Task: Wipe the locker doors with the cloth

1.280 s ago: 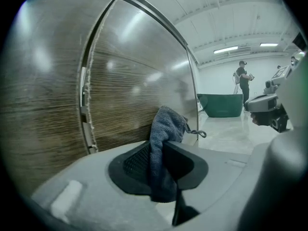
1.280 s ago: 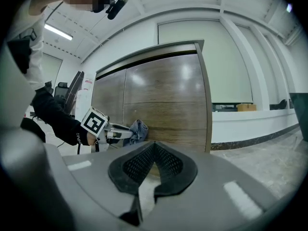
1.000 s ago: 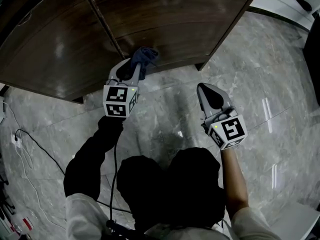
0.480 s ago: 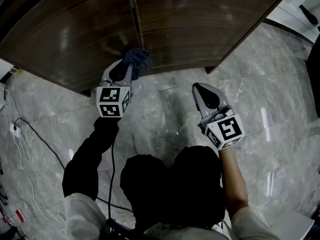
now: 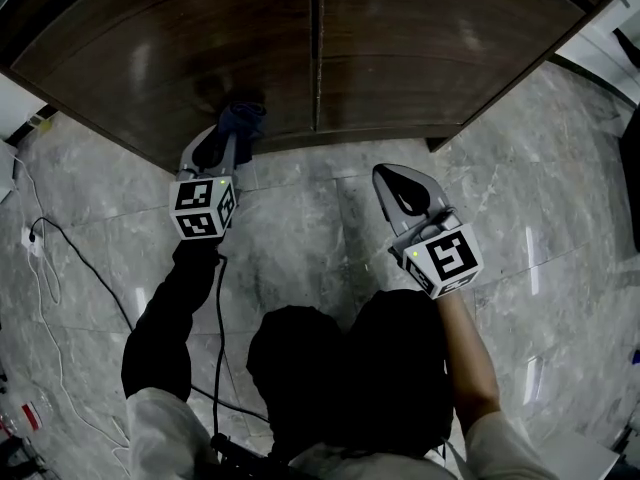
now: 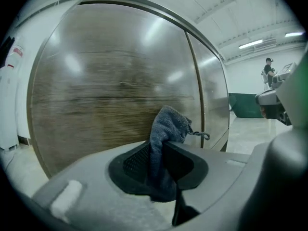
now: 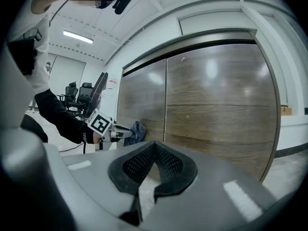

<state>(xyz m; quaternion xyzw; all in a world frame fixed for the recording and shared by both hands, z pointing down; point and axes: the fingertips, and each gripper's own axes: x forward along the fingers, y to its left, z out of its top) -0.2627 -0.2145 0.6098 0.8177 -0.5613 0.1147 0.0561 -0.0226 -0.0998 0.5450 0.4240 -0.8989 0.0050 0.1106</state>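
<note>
The locker [image 5: 420, 28] fills the top of the head view, two dark wood-grain doors meeting at a vertical seam [image 5: 315, 58], which serves as the reference here. The left door [image 5: 150, 58] is the one being worked, low down near its bottom edge.

The left hand-held gripper [image 5: 232, 136] sits just left of the seam, pointing at that door almost level. Its jaws are clamped on the cloth [image 5: 240, 120], a grey-blue wad pinched between the pads with a bunched end poking out in front. That leading bunch is what meets the wood, which is likely why it is gripped by the middle and not by an edge. In the left gripper view the grain ahead is smeared sideways, so I judge a wiping stroke to be under way. Contact with the door looks likely but cannot be confirmed.

The right hand-held gripper [image 5: 392, 180] hangs right of the seam and further back from the locker. Its jaws are closed tip to tip on nothing, and it seems parked clear of the wiping side.

The doors are glossy, throwing back soft ceiling-light spots, so streaks would show easily. The right door [image 5: 450, 48] appears untouched as far as can be judged. Below the seam lies a polished grey marble floor [image 5: 330, 218]. A thin dark cable [image 5: 60, 258] trails on it well left of the seam. The room beyond is white-walled and open, with office chairs [image 7: 79, 93] far off to the left of the seam.
</note>
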